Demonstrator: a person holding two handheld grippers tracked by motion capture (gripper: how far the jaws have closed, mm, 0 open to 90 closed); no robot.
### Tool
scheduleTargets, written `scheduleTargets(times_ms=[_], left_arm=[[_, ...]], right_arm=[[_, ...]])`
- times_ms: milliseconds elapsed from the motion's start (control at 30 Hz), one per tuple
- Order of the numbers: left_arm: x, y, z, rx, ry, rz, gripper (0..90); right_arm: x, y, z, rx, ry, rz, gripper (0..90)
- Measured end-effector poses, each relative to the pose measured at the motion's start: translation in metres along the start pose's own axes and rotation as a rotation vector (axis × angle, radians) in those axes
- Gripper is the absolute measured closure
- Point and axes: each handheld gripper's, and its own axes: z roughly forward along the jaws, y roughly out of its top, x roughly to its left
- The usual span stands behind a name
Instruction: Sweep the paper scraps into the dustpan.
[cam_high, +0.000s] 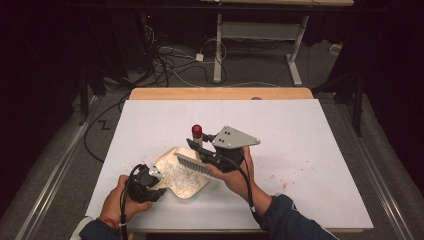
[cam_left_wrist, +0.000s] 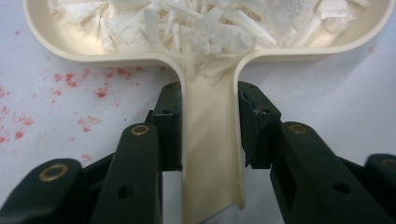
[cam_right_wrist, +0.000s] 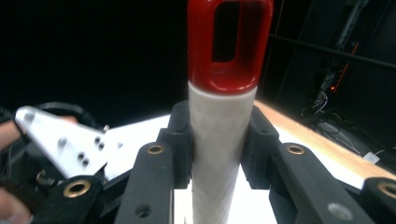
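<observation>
A person stands at a white counter (cam_high: 300, 150) holding a gripper in each hand. The left gripper (cam_left_wrist: 210, 135) has its fingers (cam_left_wrist: 168, 126) closed on the narrow handle of a cream dustpan (cam_left_wrist: 210, 154). The handle runs straight back between the fingers, toward the person. The pan's wide tray lies flat on the counter beyond the fingers and is heaped with torn white paper scraps (cam_left_wrist: 205, 28). Faint red specks mark the counter beside the handle.

The right gripper (cam_right_wrist: 217, 140) has its fingers (cam_right_wrist: 180, 140) closed on the white handle of a small brush (cam_right_wrist: 222, 135), whose red end with a hanging hole points up and away. In the high view the brush (cam_high: 196, 150) is held over the dustpan (cam_high: 175, 172), its long axis tilted. Its bristle head hangs over the pan's far side, just above the scraps, though contact cannot be told. The right hand (cam_high: 235, 172) is just right of the pan, and the left hand (cam_high: 122, 200) is at its near left corner. The pan's open mouth seems to face away from the left fingers, so any further sweep would likely draw toward the handle.
</observation>
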Motion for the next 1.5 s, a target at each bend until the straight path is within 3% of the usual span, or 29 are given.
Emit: scheduleTargets(times_ms=[200, 400, 500, 667, 800, 1000, 1267, 1367, 1500], left_arm=[[0.000, 0.000, 0.000, 0.003, -0.003, -0.001, 63.3], [0.001, 0.000, 0.000, 0.002, -0.009, -0.006, 63.3], [0.003, -0.001, 0.000, 0.002, -0.022, -0.023, 63.4], [0.005, -0.001, -0.001, 0.011, -0.030, -0.038, 63.5], [0.006, -0.001, -0.002, 0.023, -0.038, -0.053, 63.7], [0.006, -0.001, -0.002, 0.026, -0.043, -0.060, 63.7], [0.006, -0.002, -0.002, 0.019, -0.041, -0.055, 63.6], [0.007, -0.002, -0.002, 0.016, -0.041, -0.057, 63.6], [0.006, -0.002, -0.002, 0.019, -0.034, -0.041, 63.5]], right_arm=[[-0.013, 0.012, -0.005, -0.035, -0.038, -0.024, 70.0], [-0.028, 0.004, 0.013, -0.026, -0.110, -0.071, 70.0], [-0.030, -0.005, 0.028, 0.014, -0.125, -0.093, 70.0], [-0.025, -0.016, 0.036, 0.044, -0.030, -0.054, 70.0], [-0.017, -0.014, 0.034, 0.066, 0.009, -0.062, 69.8], [-0.013, -0.016, 0.029, 0.062, 0.020, -0.054, 69.7], [-0.014, -0.010, 0.004, 0.028, 0.088, -0.013, 70.0], [-0.015, -0.005, -0.006, 0.012, 0.078, -0.029, 70.0], [-0.024, -0.002, -0.017, 0.000, 0.070, -0.006, 69.9]])
